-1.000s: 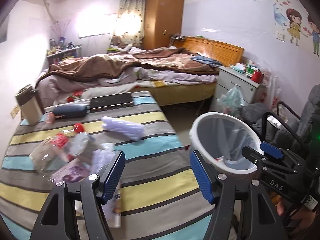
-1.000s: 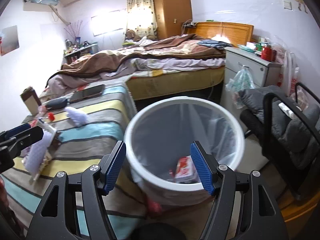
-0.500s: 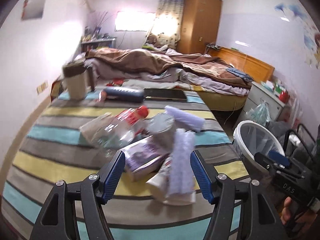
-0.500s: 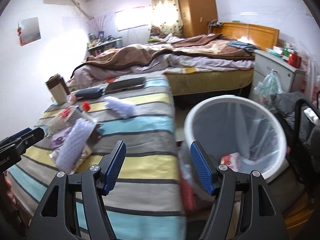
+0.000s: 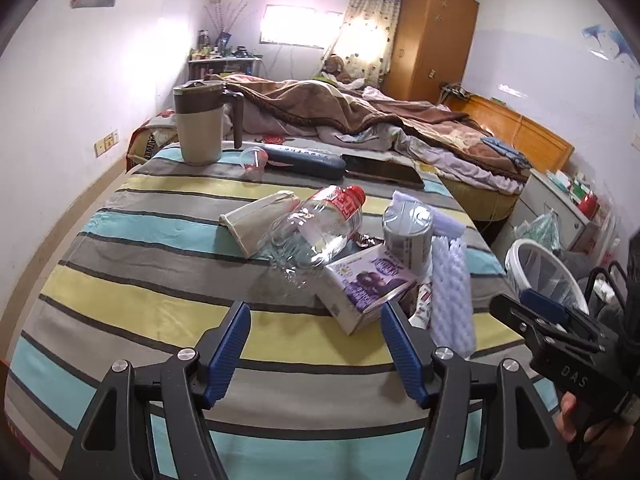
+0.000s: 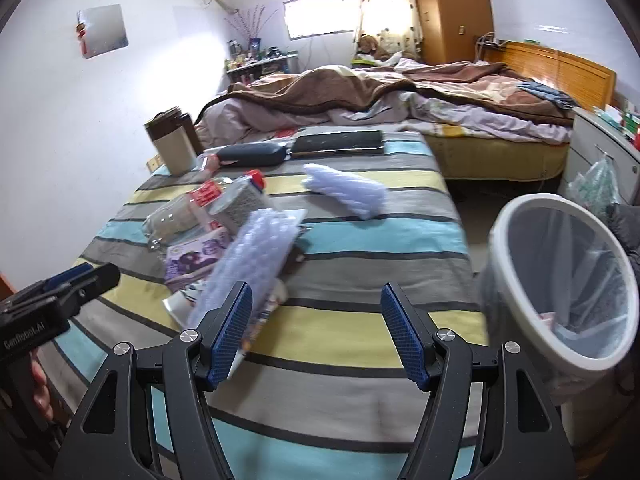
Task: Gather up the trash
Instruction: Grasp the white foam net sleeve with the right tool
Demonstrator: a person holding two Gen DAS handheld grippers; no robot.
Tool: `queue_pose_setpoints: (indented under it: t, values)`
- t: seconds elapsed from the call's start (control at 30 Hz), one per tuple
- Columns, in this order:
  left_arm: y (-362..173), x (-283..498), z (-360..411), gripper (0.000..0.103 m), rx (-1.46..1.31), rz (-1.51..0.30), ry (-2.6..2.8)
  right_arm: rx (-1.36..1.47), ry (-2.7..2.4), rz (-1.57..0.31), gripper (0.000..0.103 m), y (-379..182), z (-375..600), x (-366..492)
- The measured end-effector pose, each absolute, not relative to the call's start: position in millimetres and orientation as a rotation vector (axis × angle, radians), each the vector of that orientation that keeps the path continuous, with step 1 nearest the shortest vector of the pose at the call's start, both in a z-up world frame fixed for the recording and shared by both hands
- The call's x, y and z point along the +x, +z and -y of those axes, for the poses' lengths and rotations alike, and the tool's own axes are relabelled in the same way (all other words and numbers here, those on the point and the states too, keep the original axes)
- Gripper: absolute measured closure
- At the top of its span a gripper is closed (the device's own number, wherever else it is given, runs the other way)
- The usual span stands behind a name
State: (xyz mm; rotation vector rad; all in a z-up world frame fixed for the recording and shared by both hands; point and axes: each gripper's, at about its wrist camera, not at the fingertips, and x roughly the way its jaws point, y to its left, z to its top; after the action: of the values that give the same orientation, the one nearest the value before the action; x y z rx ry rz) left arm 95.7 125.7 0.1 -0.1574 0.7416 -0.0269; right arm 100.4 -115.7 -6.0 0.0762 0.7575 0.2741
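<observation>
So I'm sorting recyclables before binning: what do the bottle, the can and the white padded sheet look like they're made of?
The bottle looks like clear thin plastic: see-through and crumpled, with a red cap. The can seems metal: a silvery, shiny flat lid over a printed grey wall. The white padded sheet looks like bubble wrap or foam: translucent white with rows of small bumps; which one is unclear.

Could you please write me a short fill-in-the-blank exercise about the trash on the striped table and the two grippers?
1. The clear plastic bottle lying on the striped table has a ____ cap.
2. The left gripper and the right gripper both have their jaws ____ and hold nothing.
3. The white trash bin stands on the table's ____ side.
4. The carton leaning against the bottle has a ____ printed face.

Missing words: red; open; right; purple
</observation>
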Motion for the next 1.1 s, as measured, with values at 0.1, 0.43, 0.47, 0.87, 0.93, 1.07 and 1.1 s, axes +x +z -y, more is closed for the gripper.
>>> queue_pose_setpoints:
  t: [0.1,0.43,0.47,0.87,0.93,1.07,1.1]
  values:
    - [-4.4,97.7,-132.7,0.036,-0.161,-0.751,-0.036,0.074,0.301,-0.77,0.035,-7.6,103.9,103.7]
    - [-11.2,107.6,-142.7,0.036,-0.158,-0.763,-0.068,0.068,0.354,-0.822,0.049,-18.0,77.3,116.9]
    - [-11.9,109.0,-142.9,0.036,-0.159,-0.766,-0.073,0.061,0.353,-0.825,0.054,-19.0,75.6,117.3]
    - [-13.2,122.9,-123.8,0.036,-0.164,-0.789,-0.164,0.059,0.308,-0.783,0.081,-8.7,87.8,112.2]
    - [-12.5,123.8,-118.9,0.036,-0.168,-0.792,-0.187,0.07,0.306,-0.779,0.082,-6.8,91.6,113.3]
    - [-11.8,124.9,-108.5,0.036,-0.167,-0.799,-0.224,0.088,0.288,-0.763,0.082,-2.3,101.6,111.7]
    - [-12.3,124.9,-106.5,0.036,-0.169,-0.802,-0.232,0.091,0.28,-0.759,0.082,-1.2,104.9,111.0]
